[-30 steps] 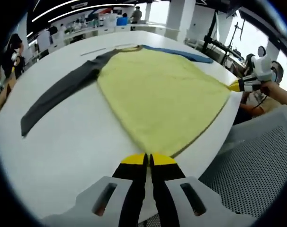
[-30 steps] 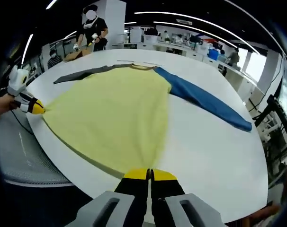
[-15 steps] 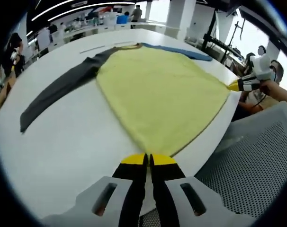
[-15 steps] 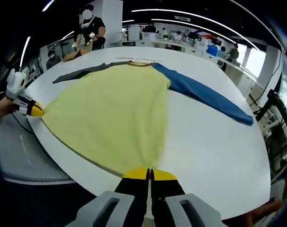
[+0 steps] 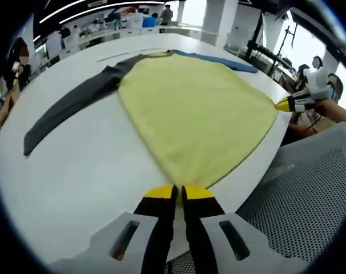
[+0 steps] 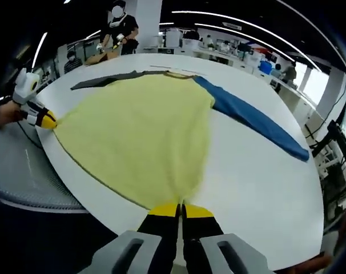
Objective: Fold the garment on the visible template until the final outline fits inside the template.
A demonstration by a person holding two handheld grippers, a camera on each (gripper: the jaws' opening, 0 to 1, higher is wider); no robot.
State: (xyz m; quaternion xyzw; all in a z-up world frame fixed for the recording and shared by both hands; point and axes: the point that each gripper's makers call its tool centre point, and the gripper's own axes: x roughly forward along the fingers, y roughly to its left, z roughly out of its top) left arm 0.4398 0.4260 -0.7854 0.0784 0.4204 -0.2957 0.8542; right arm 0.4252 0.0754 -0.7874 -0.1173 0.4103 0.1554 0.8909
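left gripper [image 5: 179, 193] and right gripper [image 6: 180, 210] each clenched on a hem corner of the yellow shirt [image 5: 196, 108], stretched over the white table [image 5: 76, 165].

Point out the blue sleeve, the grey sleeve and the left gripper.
blue sleeve [image 6: 258, 121], right gripper view, middle of the sleeve.
grey sleeve [image 5: 70, 110], left gripper view, middle of the sleeve.
left gripper [image 5: 178, 193], left gripper view, between its yellow tips, shut on the yellow hem corner.

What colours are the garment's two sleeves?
One sleeve is blue, the other sleeve dark grey; the right gripper view shows the blue best.
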